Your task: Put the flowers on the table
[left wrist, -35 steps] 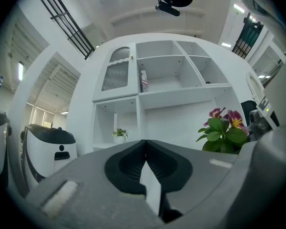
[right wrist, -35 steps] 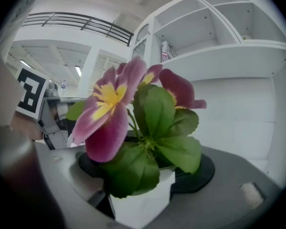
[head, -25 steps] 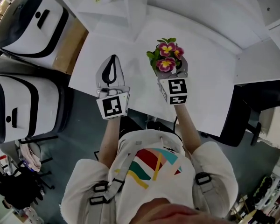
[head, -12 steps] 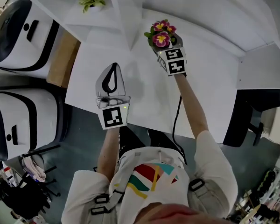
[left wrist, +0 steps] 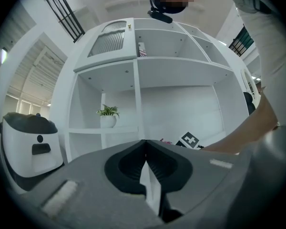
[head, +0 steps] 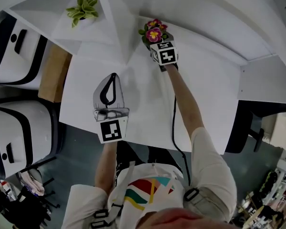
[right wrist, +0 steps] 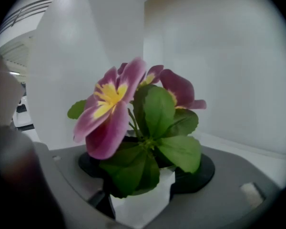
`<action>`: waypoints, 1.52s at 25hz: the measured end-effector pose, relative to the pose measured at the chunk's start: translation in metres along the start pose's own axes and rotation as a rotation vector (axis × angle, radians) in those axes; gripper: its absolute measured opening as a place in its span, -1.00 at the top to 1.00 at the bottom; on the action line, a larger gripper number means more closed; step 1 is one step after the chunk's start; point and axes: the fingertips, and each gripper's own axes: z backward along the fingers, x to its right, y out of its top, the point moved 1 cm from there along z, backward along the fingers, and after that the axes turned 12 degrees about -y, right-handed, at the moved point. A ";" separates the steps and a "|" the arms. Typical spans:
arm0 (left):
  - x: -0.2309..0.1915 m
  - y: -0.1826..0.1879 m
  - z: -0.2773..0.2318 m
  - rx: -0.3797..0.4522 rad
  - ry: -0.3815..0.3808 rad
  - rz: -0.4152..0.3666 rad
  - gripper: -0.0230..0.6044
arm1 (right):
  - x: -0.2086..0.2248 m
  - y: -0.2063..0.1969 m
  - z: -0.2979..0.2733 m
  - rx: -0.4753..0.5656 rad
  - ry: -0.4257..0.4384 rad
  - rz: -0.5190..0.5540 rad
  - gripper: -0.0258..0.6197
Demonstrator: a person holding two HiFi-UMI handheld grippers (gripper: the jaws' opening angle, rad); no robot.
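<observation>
Flowers (head: 154, 33), pink-yellow petals, broad green leaves, small white pot, clamped in right claw (head: 153, 41) at far side of smooth white desk (head: 209, 89). Left claw (head: 112, 78) closed, empty, nearer.

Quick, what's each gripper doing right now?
Left gripper: shut, nothing in it.
Right gripper: shut on the pot of pink flowers.
</observation>
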 end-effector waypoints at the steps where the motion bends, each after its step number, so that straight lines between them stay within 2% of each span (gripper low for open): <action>1: 0.000 -0.003 -0.002 -0.005 -0.003 0.004 0.91 | 0.000 -0.002 -0.005 -0.008 0.003 0.005 -0.14; 5: 0.000 -0.012 -0.002 -0.030 -0.005 0.025 0.91 | 0.000 -0.009 -0.018 -0.026 0.000 0.018 -0.14; 10: -0.004 -0.019 0.001 -0.035 0.013 0.019 0.91 | -0.001 -0.010 -0.021 -0.013 0.001 0.000 -0.14; 18: 0.003 -0.035 0.008 -0.051 0.024 0.053 0.91 | 0.001 -0.011 -0.019 -0.008 0.005 -0.033 -0.15; 24: 0.008 -0.032 0.010 -0.041 0.030 0.055 0.91 | 0.008 -0.008 -0.013 0.013 -0.013 -0.068 -0.27; 38: 0.028 -0.005 0.021 0.022 0.011 0.046 0.91 | 0.008 -0.005 0.034 0.025 0.035 -0.102 -0.29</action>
